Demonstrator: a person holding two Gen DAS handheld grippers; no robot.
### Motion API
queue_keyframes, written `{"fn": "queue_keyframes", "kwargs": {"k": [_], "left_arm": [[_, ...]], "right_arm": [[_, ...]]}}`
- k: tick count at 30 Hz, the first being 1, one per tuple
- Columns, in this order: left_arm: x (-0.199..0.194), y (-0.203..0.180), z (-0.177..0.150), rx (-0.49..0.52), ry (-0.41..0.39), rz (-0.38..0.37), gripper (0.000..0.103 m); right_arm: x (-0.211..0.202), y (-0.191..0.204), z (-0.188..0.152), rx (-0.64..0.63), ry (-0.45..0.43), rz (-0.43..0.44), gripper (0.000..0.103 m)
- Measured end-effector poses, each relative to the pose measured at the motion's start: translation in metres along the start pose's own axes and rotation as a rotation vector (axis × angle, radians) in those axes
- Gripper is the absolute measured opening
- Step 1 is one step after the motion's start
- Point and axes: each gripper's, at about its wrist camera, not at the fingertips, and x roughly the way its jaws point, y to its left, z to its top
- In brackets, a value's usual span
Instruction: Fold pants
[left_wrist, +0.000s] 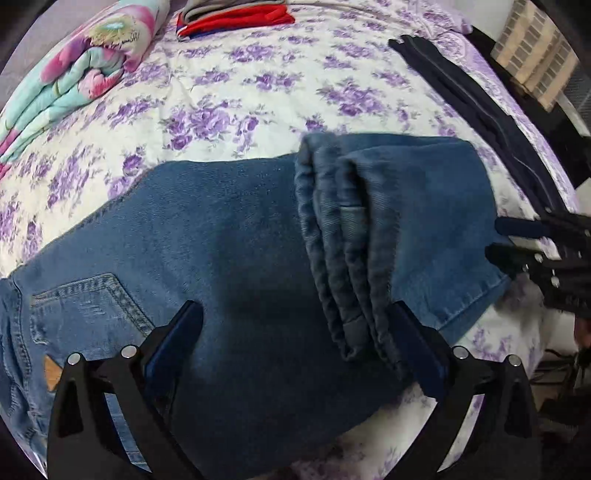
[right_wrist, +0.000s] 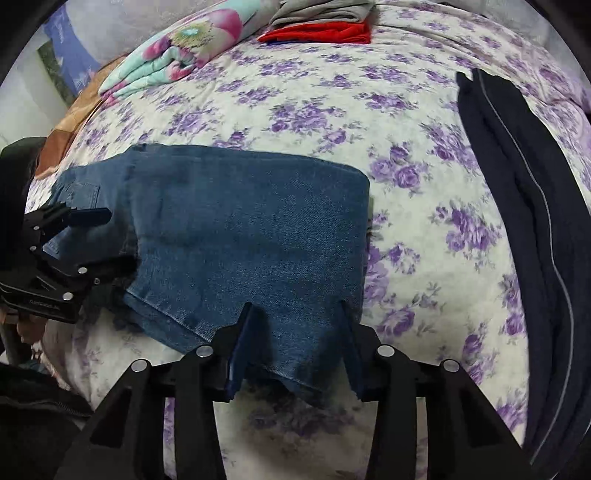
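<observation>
Blue jeans (left_wrist: 236, 236) lie on the flowered bedspread, folded, with the leg hems (left_wrist: 332, 236) stacked across the upper part. A back pocket (left_wrist: 85, 299) shows at left. My left gripper (left_wrist: 295, 321) is open above the jeans, its fingers on either side of the fold. It also shows in the right wrist view (right_wrist: 110, 236). My right gripper (right_wrist: 295, 310) is open over the folded jeans (right_wrist: 251, 229) near their front edge. It also shows at the right edge of the left wrist view (left_wrist: 498, 240).
Dark navy pants (right_wrist: 524, 206) lie stretched along the right side of the bed (right_wrist: 406, 118). A folded floral blanket (left_wrist: 74, 74) lies at the back left. Folded red and grey clothes (left_wrist: 236, 18) sit at the back.
</observation>
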Motion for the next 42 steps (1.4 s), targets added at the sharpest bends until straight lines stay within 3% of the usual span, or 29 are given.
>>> {"fn": "queue_keyframes", "kwargs": {"k": [2, 4, 8, 10, 13, 16, 20, 23, 24, 25, 28, 31, 33, 36, 40, 42], "left_arm": [[-0.005, 0.000, 0.003, -0.005, 0.022, 0.014, 0.098], [-0.018, 0.005, 0.010, -0.040, 0.014, 0.081, 0.098], [-0.042, 0.016, 0.032, -0.125, -0.073, 0.046, 0.098], [-0.035, 0.013, 0.048, -0.142, -0.070, 0.044, 0.098], [-0.013, 0.008, 0.060, -0.136, -0.044, 0.087, 0.098], [0.021, 0.027, 0.058, -0.236, 0.040, 0.068, 0.099], [0.019, 0.026, 0.054, -0.222, 0.022, 0.070, 0.099], [0.003, 0.029, 0.053, -0.247, 0.025, 0.081, 0.098], [-0.009, 0.033, 0.049, -0.258, -0.001, 0.065, 0.098], [-0.021, 0.036, 0.044, -0.264, -0.026, 0.051, 0.098], [-0.047, 0.056, 0.019, -0.293, -0.074, 0.064, 0.098], [-0.052, 0.096, -0.015, -0.397, -0.045, 0.124, 0.098], [-0.055, 0.129, -0.045, -0.510, -0.025, 0.161, 0.097], [-0.079, 0.158, -0.072, -0.618, -0.078, 0.002, 0.091], [-0.113, 0.176, -0.085, -0.638, -0.155, 0.020, 0.094], [-0.118, 0.182, -0.086, -0.627, -0.159, 0.100, 0.096]], "right_arm": [[-0.007, -0.001, 0.008, -0.017, 0.022, -0.003, 0.045], [-0.028, -0.009, 0.022, 0.004, -0.050, 0.026, 0.047], [-0.028, -0.017, 0.052, 0.065, -0.105, 0.100, 0.046], [-0.018, -0.014, 0.062, 0.081, -0.097, 0.128, 0.032], [0.003, -0.012, 0.071, 0.101, -0.077, 0.159, 0.031], [0.023, -0.024, 0.069, 0.149, -0.052, 0.190, 0.023], [0.027, -0.034, 0.068, 0.202, -0.044, 0.247, 0.023], [0.016, -0.025, 0.071, 0.201, -0.030, 0.199, 0.036], [0.005, -0.017, 0.072, 0.186, -0.046, 0.181, 0.053], [-0.005, -0.009, 0.070, 0.160, -0.071, 0.185, 0.059], [-0.019, 0.022, 0.058, 0.041, -0.066, 0.214, 0.059], [0.001, 0.033, 0.031, -0.016, 0.033, 0.135, 0.068], [0.022, 0.031, 0.014, -0.028, 0.078, 0.074, 0.068], [0.015, 0.046, 0.017, -0.051, 0.068, 0.042, 0.077], [-0.008, 0.076, 0.039, -0.077, -0.024, 0.088, 0.077], [-0.009, 0.100, 0.049, -0.133, -0.063, 0.092, 0.077]]}}
